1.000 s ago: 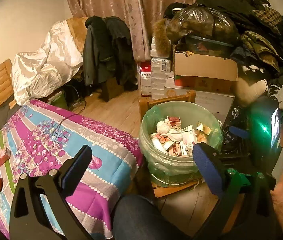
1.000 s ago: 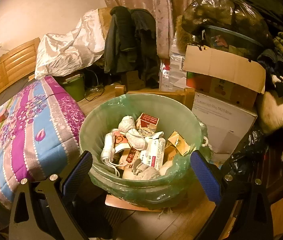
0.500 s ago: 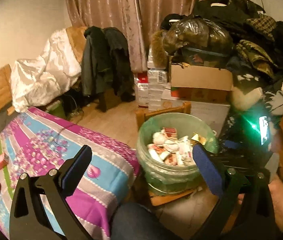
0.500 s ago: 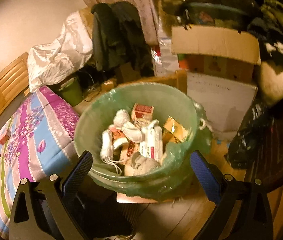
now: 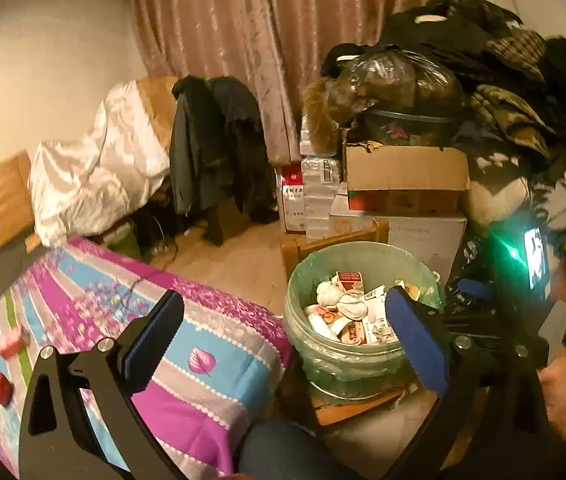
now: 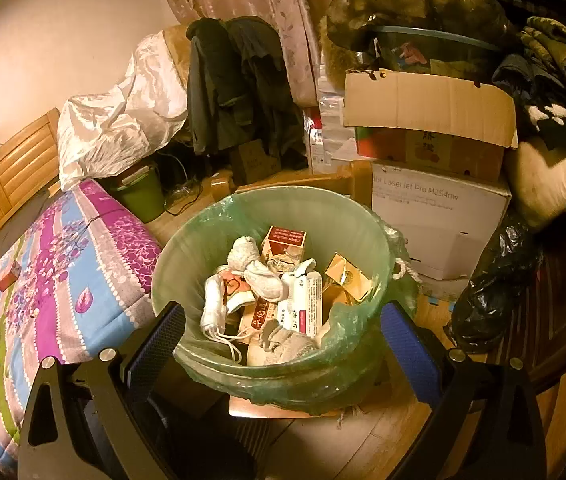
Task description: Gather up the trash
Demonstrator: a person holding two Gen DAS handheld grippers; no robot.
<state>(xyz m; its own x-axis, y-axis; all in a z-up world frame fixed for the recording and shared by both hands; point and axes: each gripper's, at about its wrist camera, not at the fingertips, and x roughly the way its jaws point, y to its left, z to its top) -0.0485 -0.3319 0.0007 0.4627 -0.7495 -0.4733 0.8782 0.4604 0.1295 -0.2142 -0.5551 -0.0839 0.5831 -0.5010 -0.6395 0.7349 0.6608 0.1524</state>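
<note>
"LaserJet Pro" read on the white box [image 6: 439,220]; right gripper [image 6: 283,340] jaws spread wide over the bin [image 6: 211,224], left gripper [image 5: 283,320] jaws likewise, both empty.

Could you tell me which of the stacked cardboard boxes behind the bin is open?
The brown box on top: its flap is folded out. The white printer box beneath it is shut.

White carton [image 6: 439,220] behind the bin: printed "LaserJet Pro M254nw", first letters partly cut off. Chinese characters on packets [image 6: 299,312] in the bin: not legible.
</note>
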